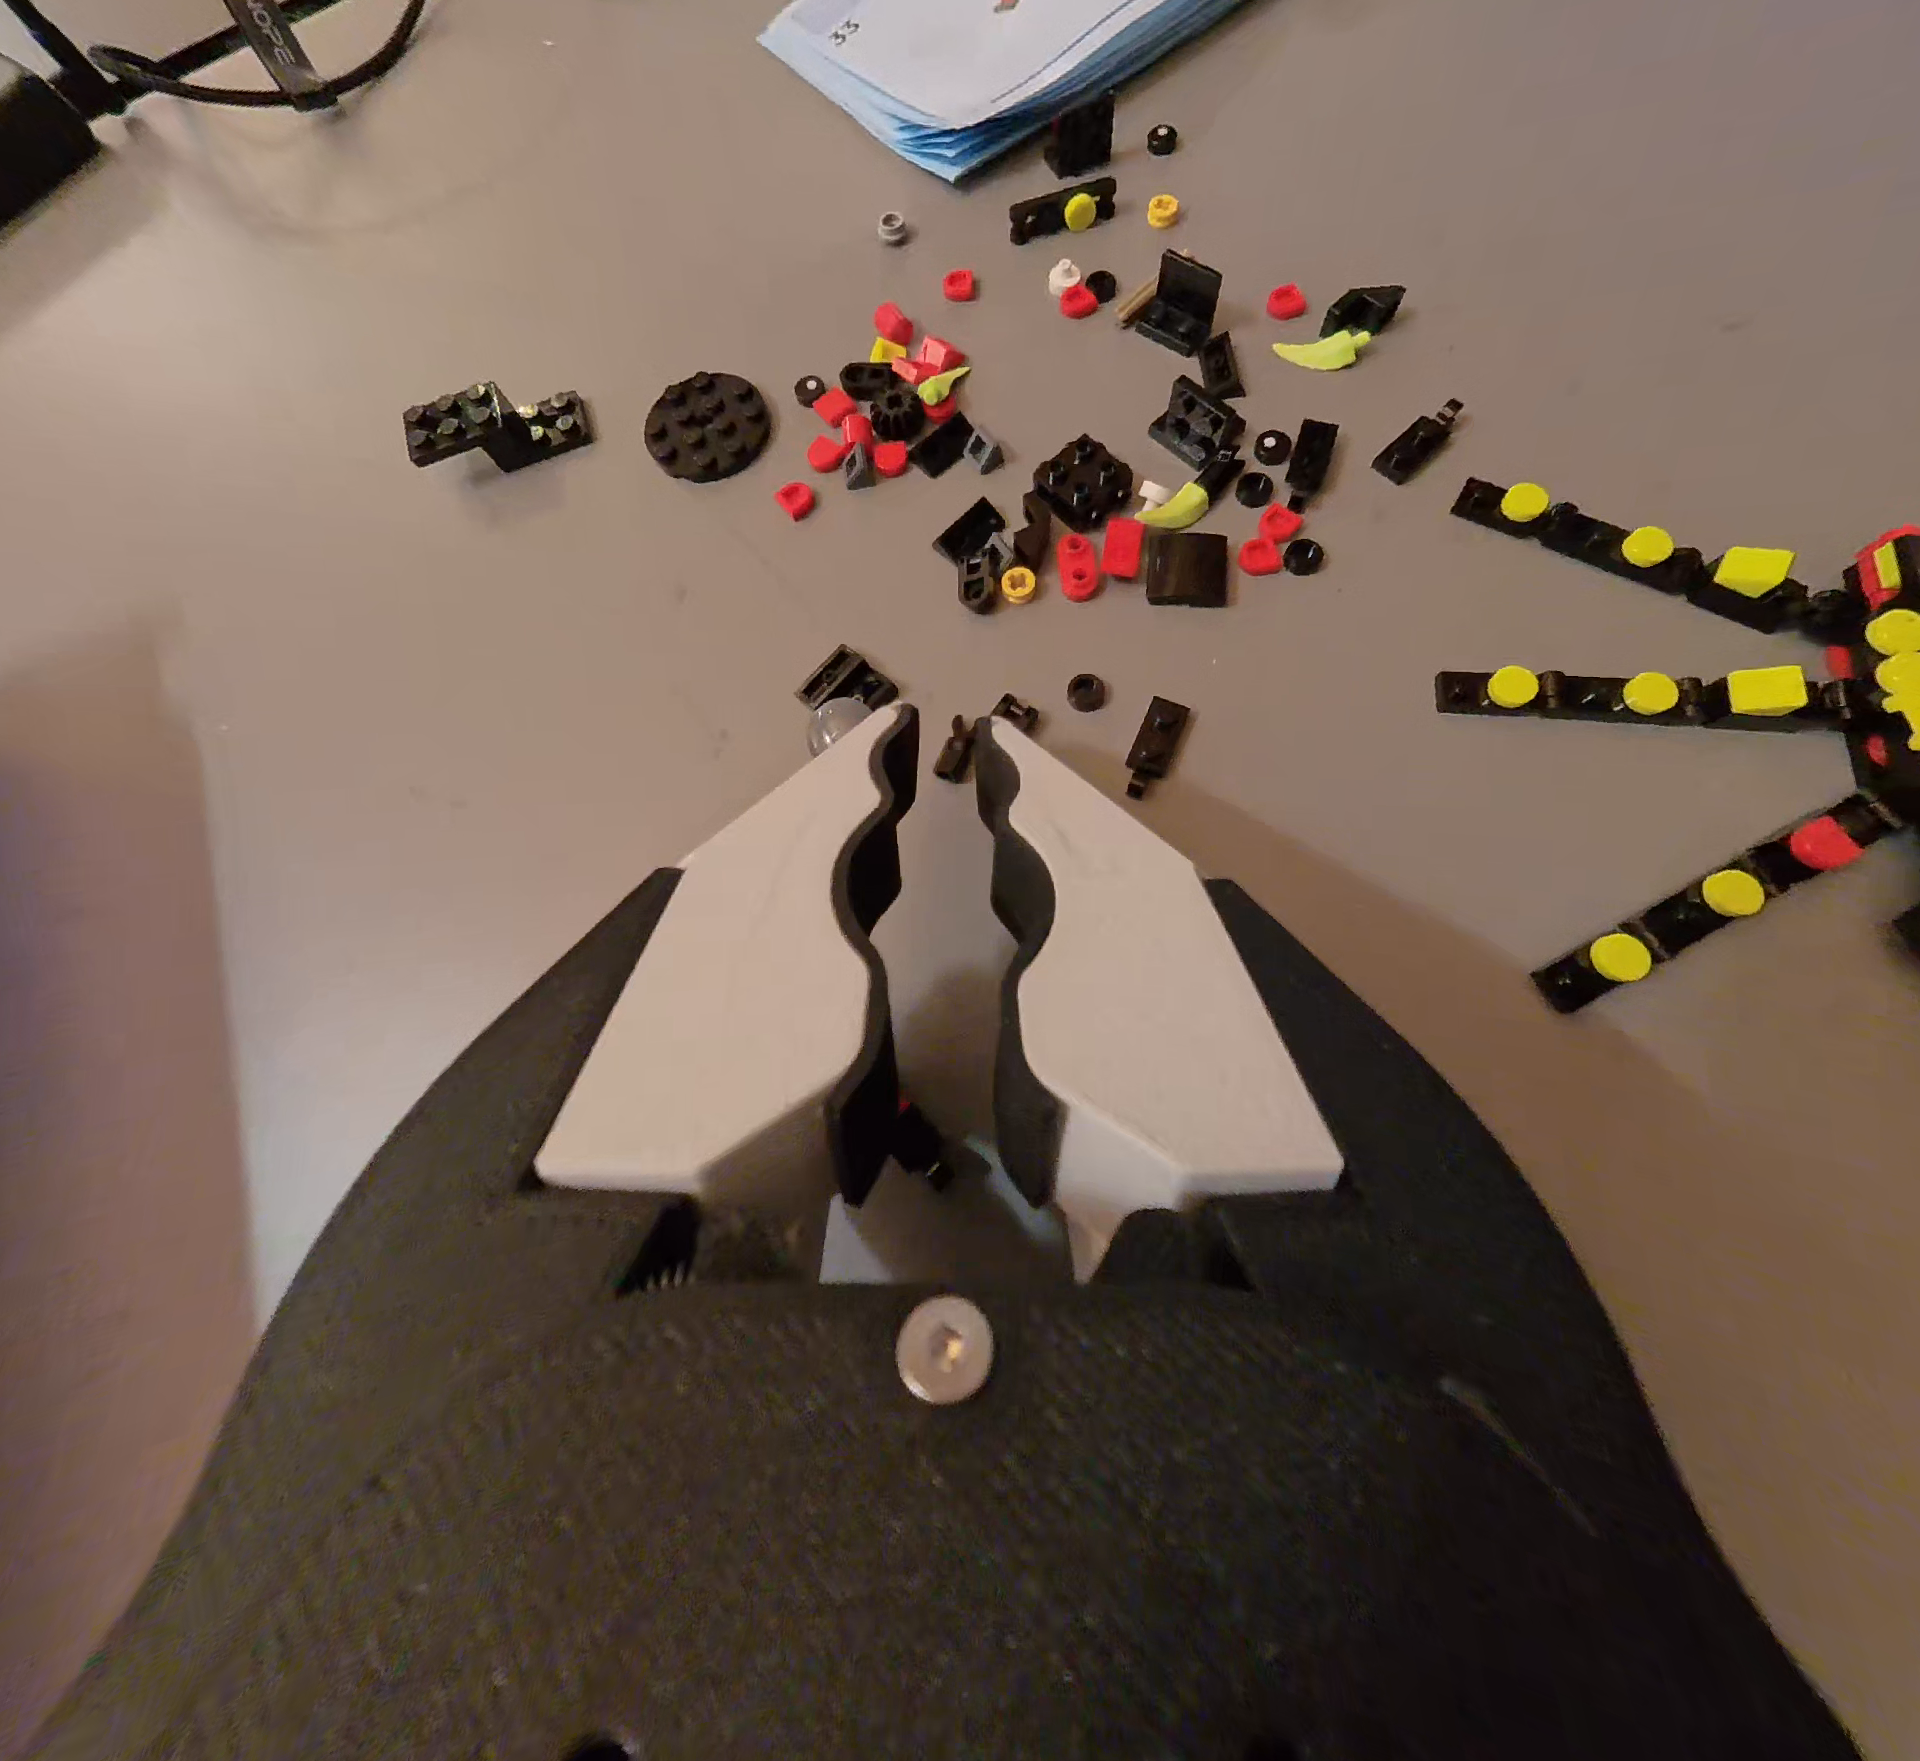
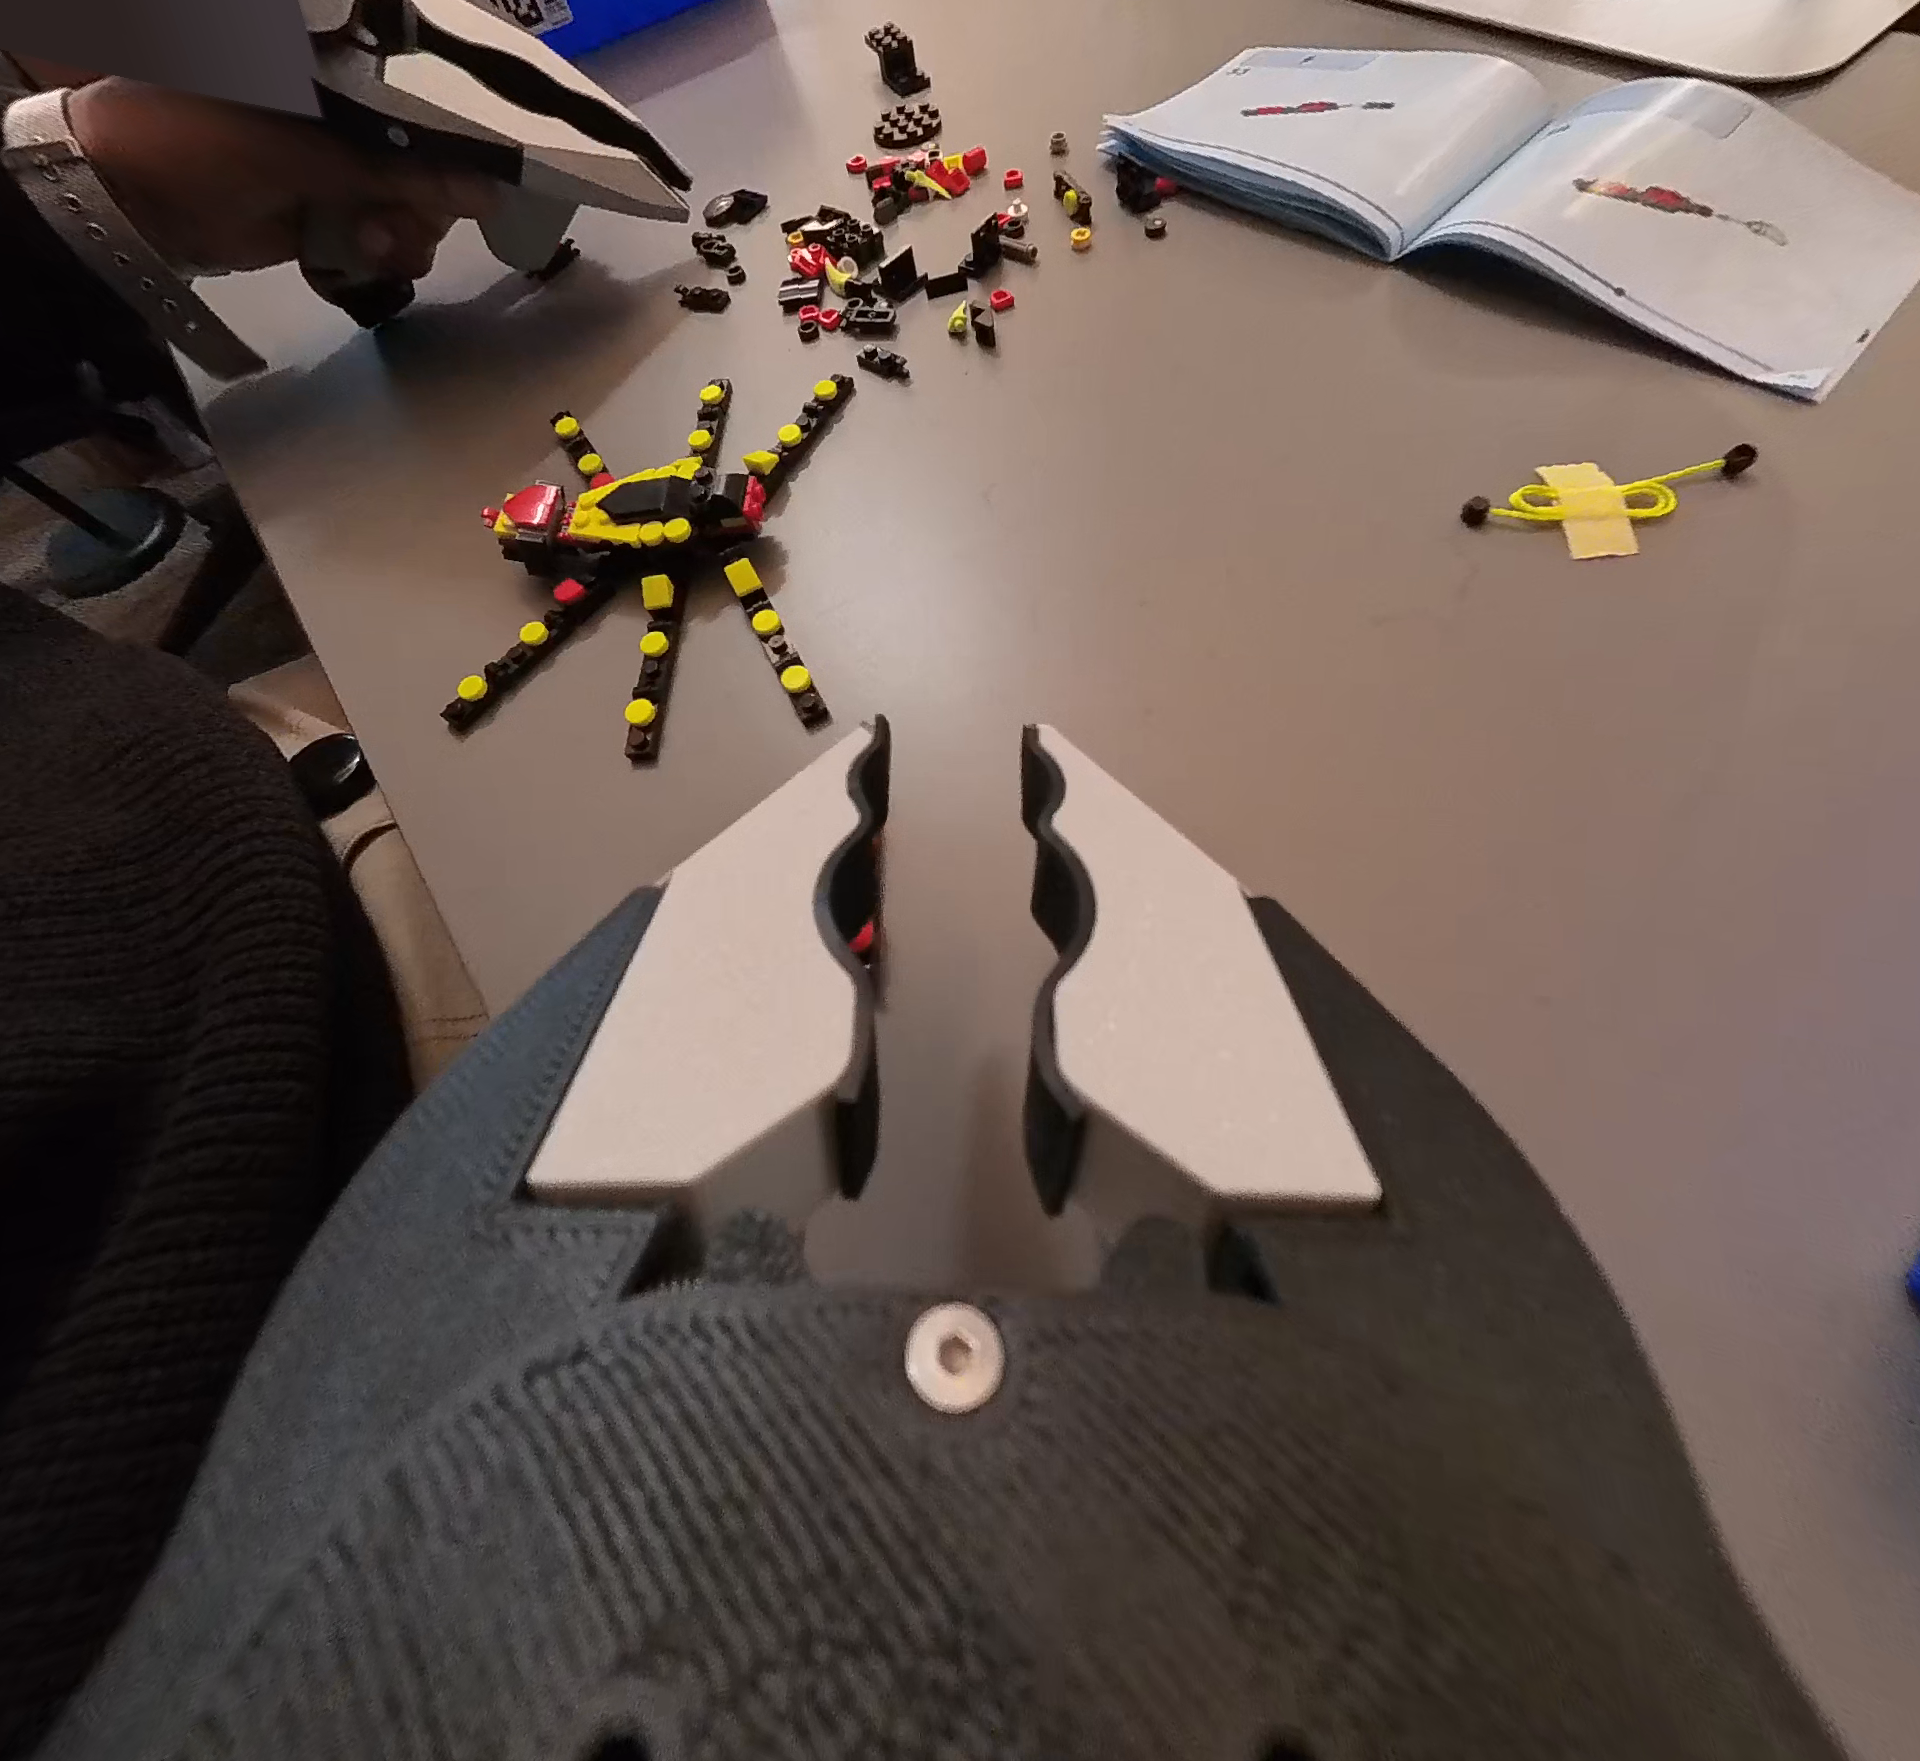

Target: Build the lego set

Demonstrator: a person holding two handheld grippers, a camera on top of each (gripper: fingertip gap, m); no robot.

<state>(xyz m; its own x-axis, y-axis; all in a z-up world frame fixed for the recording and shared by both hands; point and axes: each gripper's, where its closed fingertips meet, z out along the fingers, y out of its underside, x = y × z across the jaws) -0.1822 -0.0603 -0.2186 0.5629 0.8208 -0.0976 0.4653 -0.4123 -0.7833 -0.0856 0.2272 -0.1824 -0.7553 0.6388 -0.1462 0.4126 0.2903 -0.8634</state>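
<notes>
Spider model [image 2: 634, 516] on table [image 2: 1195, 672], legs fitted; loose pieces [image 1: 1039, 464] beyond, near booklet [image 2: 1507, 184]. Left gripper [image 1: 945, 740] low at the pile, jaws narrowly parted around a small black clip [image 1: 953, 747] — grip uncertain. Right gripper [image 2: 954, 745] parted, apparently empty. Step: piece selection — next needs a precise pinch

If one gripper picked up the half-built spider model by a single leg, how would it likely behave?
The spider model would probably sag or bend: each leg is a thin chain of short black segments. A joint might well pop apart, since the legs attach only at the narrow body. It looks light, so pushing would likely slide it across the smooth grey table.
</notes>
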